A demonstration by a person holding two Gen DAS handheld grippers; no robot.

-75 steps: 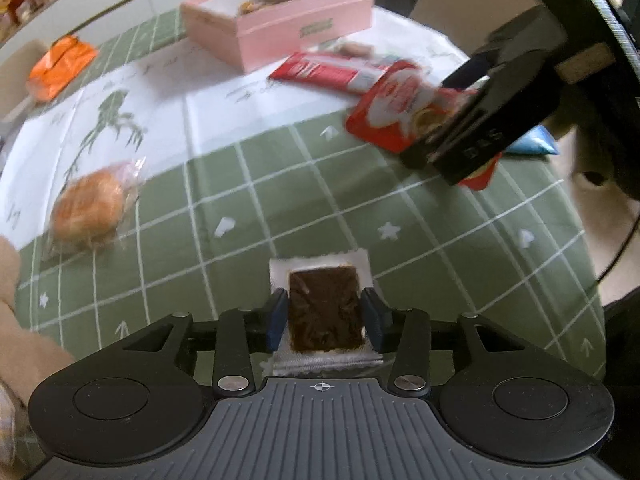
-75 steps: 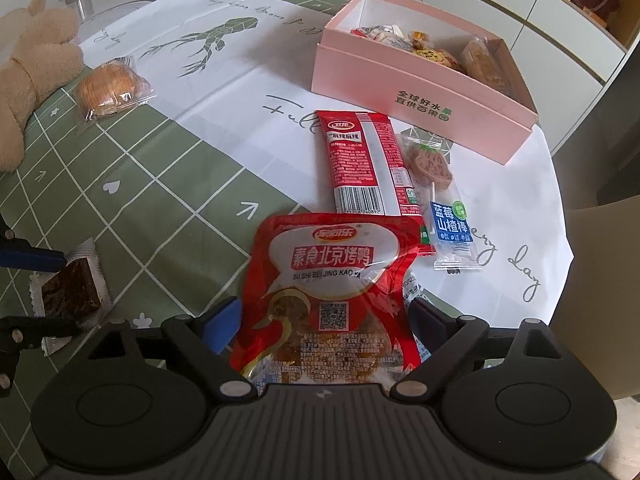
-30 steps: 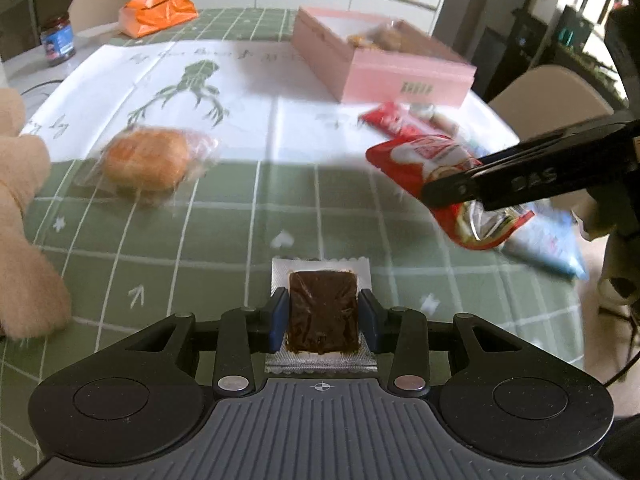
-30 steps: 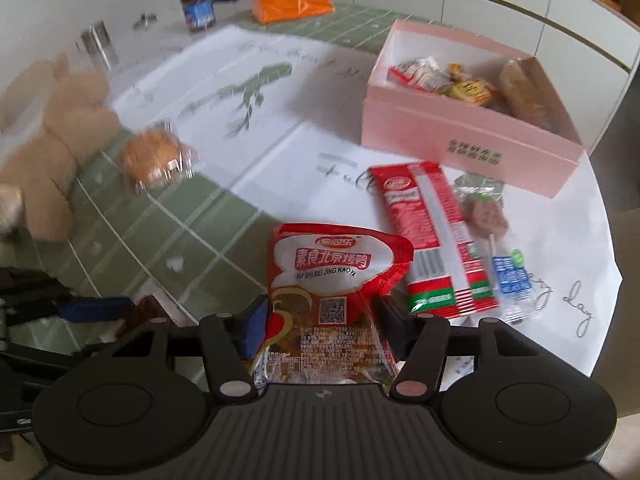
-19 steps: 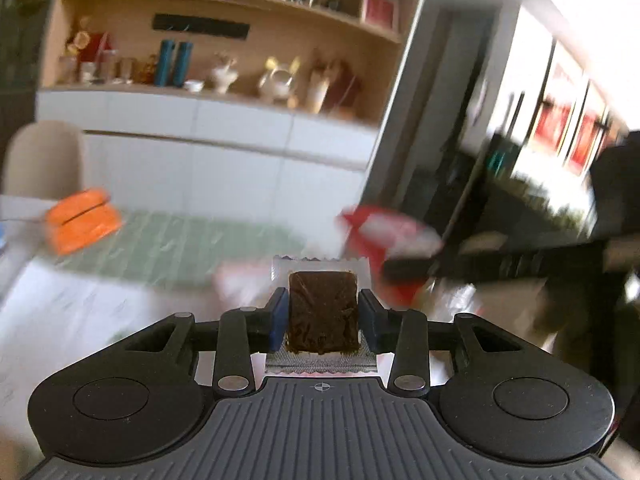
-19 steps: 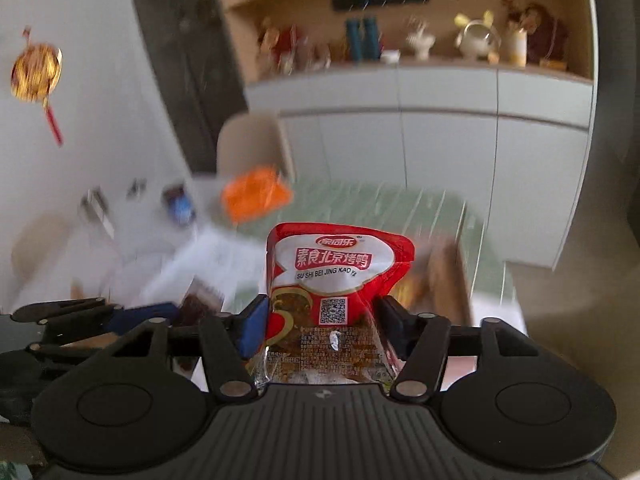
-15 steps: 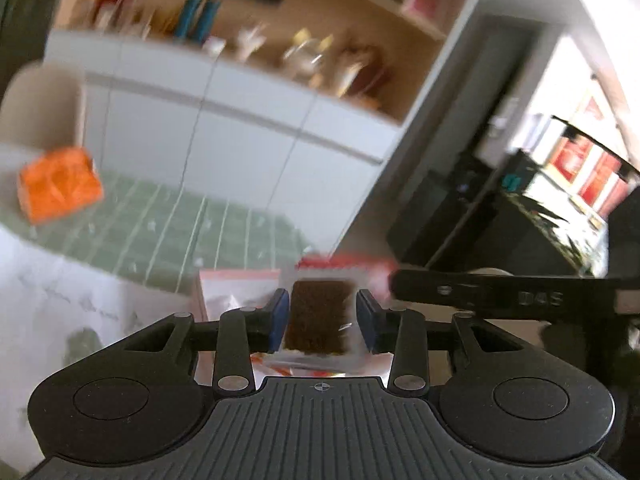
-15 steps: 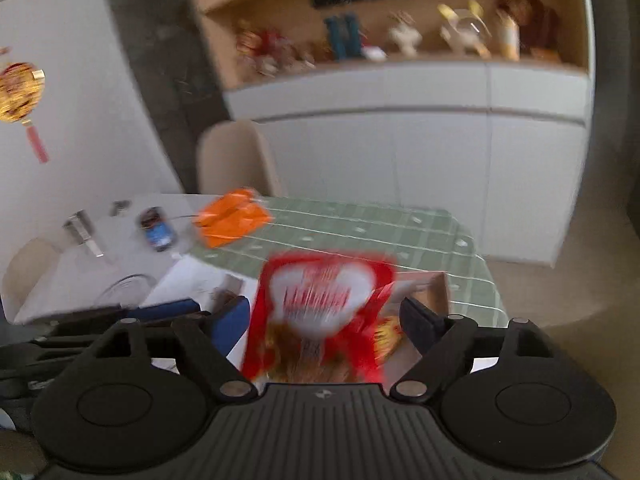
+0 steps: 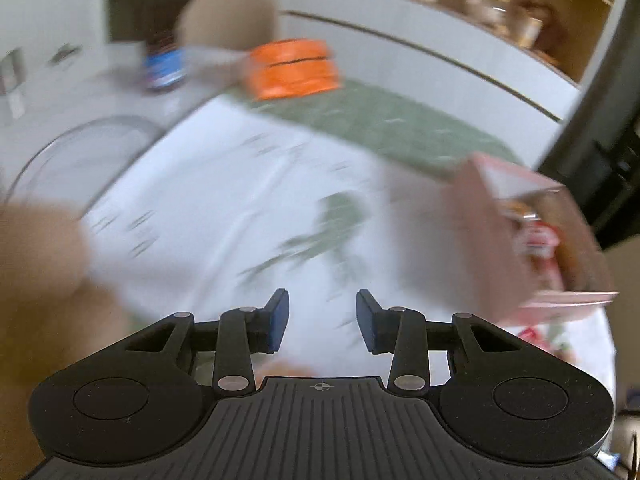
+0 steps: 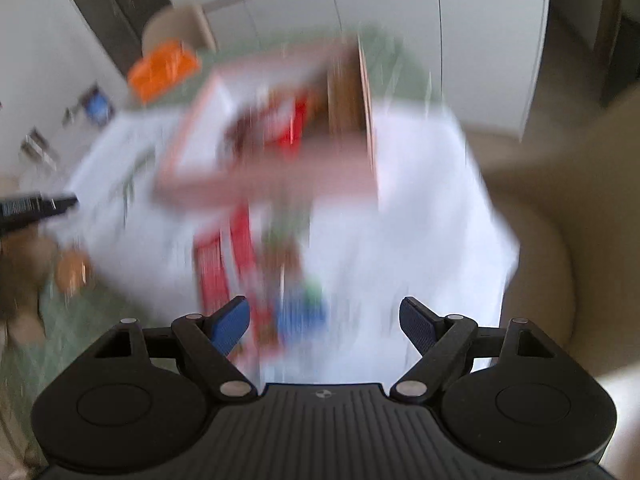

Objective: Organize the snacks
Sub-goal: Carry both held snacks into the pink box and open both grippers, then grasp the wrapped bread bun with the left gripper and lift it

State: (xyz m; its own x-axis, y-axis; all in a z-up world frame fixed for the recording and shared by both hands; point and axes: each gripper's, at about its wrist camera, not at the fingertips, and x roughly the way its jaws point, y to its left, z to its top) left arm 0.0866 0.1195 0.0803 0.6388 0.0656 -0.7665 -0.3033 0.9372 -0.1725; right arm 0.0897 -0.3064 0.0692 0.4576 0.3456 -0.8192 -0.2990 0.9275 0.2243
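Both grippers, left [image 9: 322,320] and right [image 10: 324,322], gape empty; red packets lie in the box [image 10: 280,148], so snacks look stowed.

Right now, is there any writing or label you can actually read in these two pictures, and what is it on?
None can be read; both pictures are smeared.
Red packet on the table: print blurred.
Pink box: front lettering blurred.
Jar with the blue label: blurred.
Orange bag: no writing shows.
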